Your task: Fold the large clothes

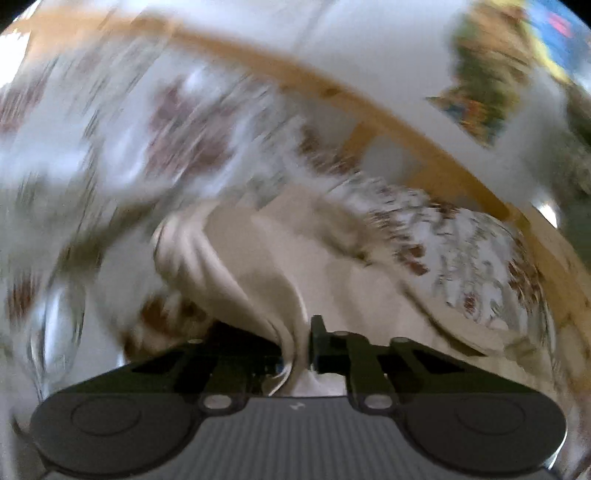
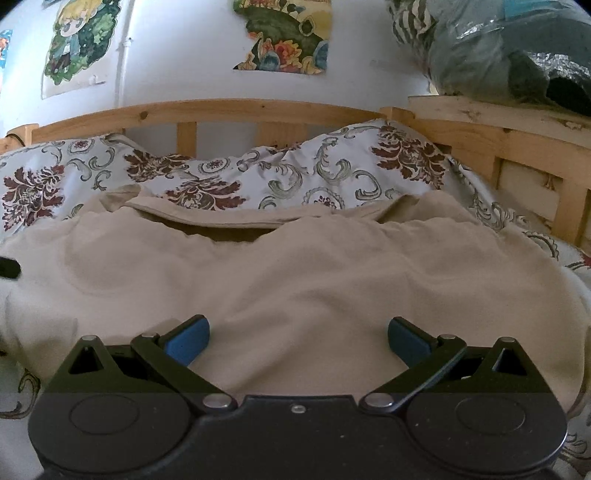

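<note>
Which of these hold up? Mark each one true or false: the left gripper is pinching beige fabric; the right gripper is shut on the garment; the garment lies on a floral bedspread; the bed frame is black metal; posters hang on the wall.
1. The left gripper is pinching fabric of the beige garment. True.
2. The right gripper is shut on the garment. False: the right gripper is open, its blue pads spread wide above the cloth.
3. The garment lies on a floral bedspread. True.
4. The bed frame is black metal. False: the bed frame is light wood with slats.
5. Posters hang on the wall. True.
</note>
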Demonstrator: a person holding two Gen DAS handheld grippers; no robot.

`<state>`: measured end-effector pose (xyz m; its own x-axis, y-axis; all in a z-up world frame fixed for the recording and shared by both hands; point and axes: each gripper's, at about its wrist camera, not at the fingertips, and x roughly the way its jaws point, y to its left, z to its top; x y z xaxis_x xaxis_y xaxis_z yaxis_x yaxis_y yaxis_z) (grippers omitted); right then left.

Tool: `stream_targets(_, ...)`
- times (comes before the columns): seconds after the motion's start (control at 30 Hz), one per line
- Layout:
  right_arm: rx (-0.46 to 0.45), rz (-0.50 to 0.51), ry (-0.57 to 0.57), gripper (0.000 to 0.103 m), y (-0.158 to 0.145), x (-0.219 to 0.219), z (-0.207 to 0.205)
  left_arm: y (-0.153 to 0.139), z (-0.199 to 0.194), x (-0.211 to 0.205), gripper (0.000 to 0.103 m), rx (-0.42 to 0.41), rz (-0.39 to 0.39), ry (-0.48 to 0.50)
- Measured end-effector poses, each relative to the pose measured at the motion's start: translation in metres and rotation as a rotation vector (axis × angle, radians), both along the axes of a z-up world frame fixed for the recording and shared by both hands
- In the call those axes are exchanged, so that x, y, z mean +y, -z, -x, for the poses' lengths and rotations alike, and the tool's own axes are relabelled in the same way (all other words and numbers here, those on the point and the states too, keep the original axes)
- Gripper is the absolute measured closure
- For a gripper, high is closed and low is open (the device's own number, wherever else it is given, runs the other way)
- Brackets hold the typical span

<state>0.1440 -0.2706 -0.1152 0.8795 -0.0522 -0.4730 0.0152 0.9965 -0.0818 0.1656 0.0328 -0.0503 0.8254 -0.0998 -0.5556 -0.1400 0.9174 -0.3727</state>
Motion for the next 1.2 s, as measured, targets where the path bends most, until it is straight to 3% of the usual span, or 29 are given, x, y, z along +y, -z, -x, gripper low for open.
stream_targets(0.1,0.000,-0.032,0.014,0.002,-0.003,-0.004,0.001,-0.042,-0.002,-0.051,0.094,-0.145,-0.267,0.183)
stream_targets(0.17,-0.023,-0.102,0.031,0.014,-0.007,-0.012,0.004,-0.066,-0.005,-0.085,0.094,-0.216,-0.415,0.322)
stream_targets(0.27,-0.044,-0.172,0.084,0.018,-0.024,-0.027,0.010,-0.097,-0.005,-0.134,0.095,-0.307,-0.562,0.573)
stream_targets(0.37,-0.035,-0.292,0.118,0.018,-0.059,-0.058,0.012,-0.104,0.008,-0.184,0.095,-0.349,-0.729,0.790)
stream_targets(0.53,-0.043,-0.411,0.191,0.020,-0.108,-0.124,0.034,-0.080,0.021,-0.233,0.094,-0.311,-0.803,0.956)
stream_targets(0.7,-0.063,-0.598,0.141,0.011,-0.113,-0.186,0.065,-0.045,0.038,-0.241,0.094,-0.278,-0.862,1.027)
stream_targets(0.8,-0.011,-0.848,0.006,0.010,-0.097,-0.202,0.060,-0.039,0.041,-0.240,0.094,-0.266,-0.872,1.015)
stream_targets(0.9,0.131,-1.087,-0.075,0.014,-0.076,-0.205,0.043,-0.046,0.034,-0.236,0.094,-0.245,-0.837,0.980)
stream_targets(1.07,0.087,-1.118,-0.126,0.013,-0.087,-0.213,0.052,-0.055,0.019,-0.223,0.094,-0.233,-0.785,0.960)
stream_targets(1.2,0.150,-1.163,-0.182,0.014,-0.083,-0.211,0.045,-0.060,0.019,-0.218,0.094,-0.255,-0.783,1.005)
